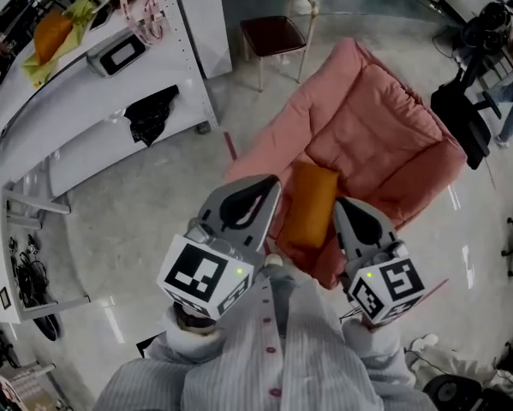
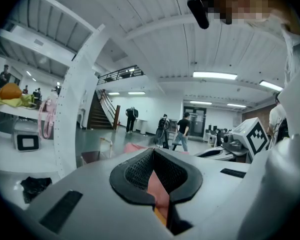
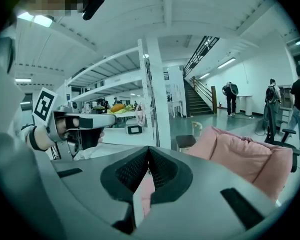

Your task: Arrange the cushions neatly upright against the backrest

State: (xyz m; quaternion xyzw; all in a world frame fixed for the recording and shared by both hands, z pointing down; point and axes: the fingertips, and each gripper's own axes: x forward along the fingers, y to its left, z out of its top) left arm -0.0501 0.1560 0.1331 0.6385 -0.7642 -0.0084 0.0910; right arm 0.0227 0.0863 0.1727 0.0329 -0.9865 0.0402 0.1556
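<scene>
The left gripper [image 1: 267, 185] and right gripper [image 1: 342, 205] are hanging at lower centre, both closed tight and empty. Between them, the orange cushion [image 1: 312, 202] is lying mid-frame on the pink sofa [image 1: 393, 135].

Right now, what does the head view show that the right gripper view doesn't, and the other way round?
Only the head view: the orange cushion lying on the pink sofa near its front edge, and the black bag on the white shelf. Only the right gripper view: the staircase and people standing by the far wall. Both: the pink sofa, the dark-seated chair, the left gripper, and the right gripper, its jaws shut on nothing.
</scene>
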